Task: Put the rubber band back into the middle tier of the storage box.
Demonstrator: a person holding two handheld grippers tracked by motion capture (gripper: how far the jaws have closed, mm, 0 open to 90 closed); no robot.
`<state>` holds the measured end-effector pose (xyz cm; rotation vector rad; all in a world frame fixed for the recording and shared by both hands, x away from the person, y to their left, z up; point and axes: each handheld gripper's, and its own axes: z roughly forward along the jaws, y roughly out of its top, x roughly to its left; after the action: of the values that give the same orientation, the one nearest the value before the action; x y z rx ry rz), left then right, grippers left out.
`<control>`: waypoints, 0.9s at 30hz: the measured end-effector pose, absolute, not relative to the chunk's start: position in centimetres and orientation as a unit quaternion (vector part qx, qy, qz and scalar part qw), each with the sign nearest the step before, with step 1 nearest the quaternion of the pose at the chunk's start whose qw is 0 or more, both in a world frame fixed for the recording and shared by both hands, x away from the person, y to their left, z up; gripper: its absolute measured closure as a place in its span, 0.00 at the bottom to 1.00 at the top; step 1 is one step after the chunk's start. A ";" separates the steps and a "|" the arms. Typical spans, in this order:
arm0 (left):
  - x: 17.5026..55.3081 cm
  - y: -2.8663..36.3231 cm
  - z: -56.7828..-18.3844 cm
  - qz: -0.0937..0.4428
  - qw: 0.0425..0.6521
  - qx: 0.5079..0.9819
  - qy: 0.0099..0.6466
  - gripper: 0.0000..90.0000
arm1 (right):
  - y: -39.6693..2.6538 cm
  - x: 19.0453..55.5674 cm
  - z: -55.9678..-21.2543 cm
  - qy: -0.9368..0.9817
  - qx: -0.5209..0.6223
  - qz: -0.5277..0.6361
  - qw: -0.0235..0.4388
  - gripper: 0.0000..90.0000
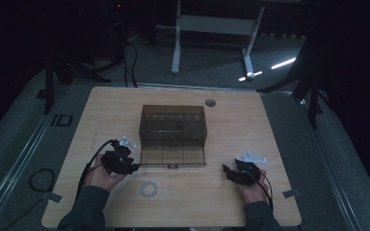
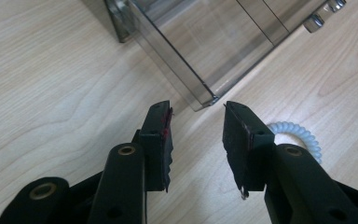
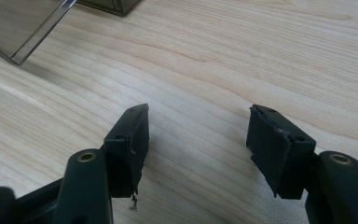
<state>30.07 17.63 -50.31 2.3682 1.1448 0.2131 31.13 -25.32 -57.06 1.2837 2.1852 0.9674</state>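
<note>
Smoky translucent plastic forms the drawer box (image 1: pixel 173 129) standing at the middle of the pale wooden bench (image 1: pixel 231 202), its lowest drawer (image 1: pixel 173 157) pulled out toward the near edge. In the high view the left gripper (image 1: pixel 134 168) sits just beside that drawer's left front corner, and the right gripper (image 1: pixel 225 169) lies toward the bench's near right corner, well apart from the box. A white coiled ring-shaped hair tie (image 1: pixel 149 188) lies near the near edge, between the hands.

From the left gripper view, the jaws stand apart, empty, just short of the drawer's corner (image 2: pixel 204 99); the hair tie (image 2: pixel 303 137) lies beside the right jaw.

From the right gripper view, the jaws gape wide over bare wood, holding nothing.
</note>
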 end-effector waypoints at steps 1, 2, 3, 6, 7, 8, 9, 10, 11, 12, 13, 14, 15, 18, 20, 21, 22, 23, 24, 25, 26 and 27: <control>30.1 17.5 -50.3 0.077 0.248 0.870 0.420 0.69 | -25.3 31.1 -57.1 0.787 0.463 0.348 0.213 0.43; 30.1 17.4 -50.4 0.074 0.246 0.871 0.418 0.70 | -25.3 31.1 -57.1 0.787 0.463 0.348 0.213 0.43; 30.1 17.3 -50.4 0.072 0.242 0.874 0.415 0.70 | -25.3 31.1 -57.1 0.787 0.462 0.348 0.213 0.43; 30.0 17.0 -50.5 0.068 0.235 0.879 0.410 0.71 | -25.3 31.1 -57.1 0.787 0.462 0.348 0.213 0.43; 30.0 16.9 -50.6 0.066 0.232 0.880 0.408 0.71 | -25.3 31.1 -57.1 0.787 0.462 0.348 0.213 0.43; 30.0 16.9 -50.6 0.066 0.232 0.880 0.408 0.71 | -25.3 31.1 -57.1 0.787 0.462 0.348 0.213 0.43; 30.0 16.8 -50.6 0.064 0.230 0.882 0.406 0.71 | -25.3 31.1 -57.1 0.787 0.462 0.348 0.213 0.43; 30.0 16.6 -50.7 0.061 0.226 0.885 0.403 0.72 | -25.3 31.1 -57.1 0.787 0.462 0.348 0.213 0.43; 30.0 16.5 -50.7 0.058 0.223 0.887 0.400 0.72 | -25.3 31.1 -57.1 0.787 0.462 0.348 0.213 0.43; 30.0 16.4 -50.7 0.057 0.220 0.889 0.398 0.73 | -25.3 31.1 -57.1 0.787 0.463 0.348 0.213 0.43; 30.0 16.3 -50.7 0.055 0.218 0.890 0.397 0.73 | -25.3 31.1 -57.1 0.787 0.462 0.348 0.213 0.43; 30.0 16.2 -50.8 0.052 0.217 0.891 0.394 0.74 | -25.3 31.1 -57.1 0.787 0.463 0.348 0.213 0.43; 29.9 16.1 -50.8 0.051 0.213 0.894 0.391 0.74 | -25.3 31.1 -57.1 0.787 0.463 0.348 0.213 0.43; 29.9 15.8 -51.0 0.045 0.206 0.898 0.385 0.75 | -25.3 31.1 -57.1 0.787 0.463 0.348 0.213 0.43; 29.9 15.6 -51.1 0.042 0.200 0.902 0.381 0.76 | -25.3 31.1 -57.1 0.787 0.463 0.348 0.213 0.43; 29.9 15.6 -51.1 0.042 0.200 0.902 0.381 0.76 | -25.3 31.1 -57.1 0.787 0.463 0.348 0.213 0.43; 29.8 15.4 -51.2 0.039 0.198 0.903 0.379 0.76 | -25.3 31.1 -57.1 0.787 0.463 0.348 0.213 0.43; 29.8 15.4 -51.2 0.039 0.197 0.904 0.378 0.76 | -25.3 31.1 -57.1 0.787 0.463 0.348 0.213 0.43; 29.8 15.2 -51.2 0.038 0.194 0.906 0.375 0.76 | -25.3 31.1 -57.1 0.787 0.463 0.348 0.213 0.43; 29.8 15.1 -51.3 0.036 0.191 0.907 0.373 0.76 | -25.3 31.1 -57.1 0.787 0.463 0.348 0.213 0.43; 29.8 15.0 -51.3 0.036 0.190 0.908 0.372 0.76 | -25.3 31.1 -57.1 0.787 0.463 0.348 0.213 0.43; 29.7 14.9 -51.3 0.035 0.187 0.909 0.370 0.76 | -25.3 31.1 -57.1 0.787 0.463 0.348 0.213 0.43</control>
<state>29.75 14.92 -51.32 2.5600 1.0410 0.0997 31.12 -25.31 -57.06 1.2864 2.1845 0.9668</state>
